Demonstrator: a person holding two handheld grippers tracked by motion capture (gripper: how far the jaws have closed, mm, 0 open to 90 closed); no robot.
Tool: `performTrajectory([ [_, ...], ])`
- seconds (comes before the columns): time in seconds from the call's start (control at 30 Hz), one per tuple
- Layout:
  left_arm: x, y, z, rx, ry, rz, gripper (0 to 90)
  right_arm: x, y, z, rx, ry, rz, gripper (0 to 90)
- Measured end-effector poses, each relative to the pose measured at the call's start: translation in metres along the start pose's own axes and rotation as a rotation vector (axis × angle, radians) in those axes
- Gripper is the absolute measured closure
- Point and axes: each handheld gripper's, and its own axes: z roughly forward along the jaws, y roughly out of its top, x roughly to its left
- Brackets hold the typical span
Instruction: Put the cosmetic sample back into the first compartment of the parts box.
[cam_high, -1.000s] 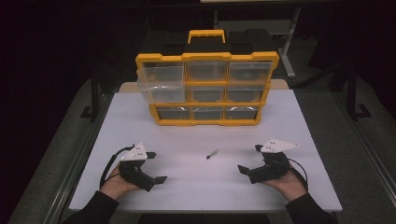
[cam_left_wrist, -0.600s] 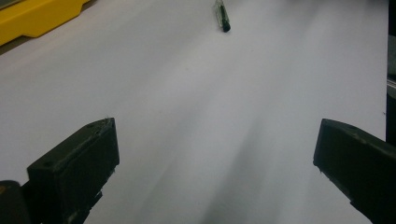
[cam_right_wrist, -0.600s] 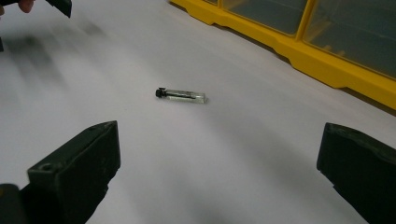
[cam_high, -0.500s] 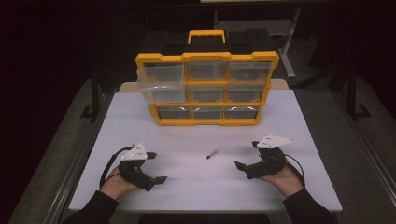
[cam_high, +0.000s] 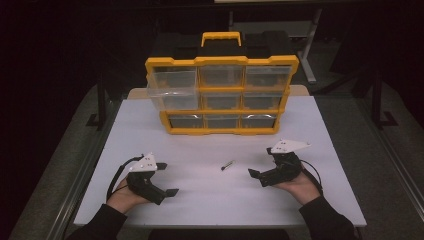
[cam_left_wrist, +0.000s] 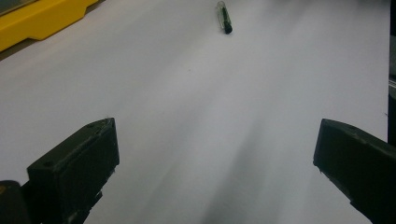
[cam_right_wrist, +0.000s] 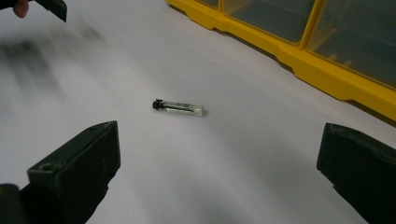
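**Two hand-held grippers flanking a small vial before a drawer organiser**

A white table (cam_high: 215, 200) carries a yellow organiser (cam_high: 220, 95) with clear drawers in three rows, standing upright at the far side with its carry handle on top. Its upper-left drawer (cam_high: 172, 85) is pulled out toward the person; the other drawers sit flush. A small clear vial (cam_right_wrist: 180, 107) with a dark cap lies on its side on the bare tabletop, well apart from the organiser's base and roughly between the two grippers, nearer the right one. Nothing lies between the vial and either gripper.

The left gripper (cam_high: 165, 187), held in the left hand (cam_high: 125, 197) near the front-left edge of the table, has its jaws spread wide with nothing between them; in the left gripper view the vial lies far ahead near the top of the frame, with a corner of the yellow base at the upper left. The right gripper (cam_high: 260, 177), held in the right hand (cam_high: 300, 187), likewise has its jaws spread wide and empty; in the right gripper view the vial lies ahead, between and beyond the jaws, cap pointing left, with the organiser's lowest drawers at the upper right.

Compared with one second ago, the right gripper has shifted slightly left toward the vial. The left gripper, the vial and the organiser are unchanged.
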Motion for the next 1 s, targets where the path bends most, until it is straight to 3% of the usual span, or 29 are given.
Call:
performTrajectory([
  [0.23,0.000,0.000,0.000,0.001,0.001,0.002,0.0,-0.002,0.006,0.003,0.004,-0.016,0.009,0.0],
  [1.0,0.000,0.000,0.001,0.000,-0.005,-0.001,0.0,-0.008,0.028,0.022,0.030,0.000,-0.012,0.0],
])
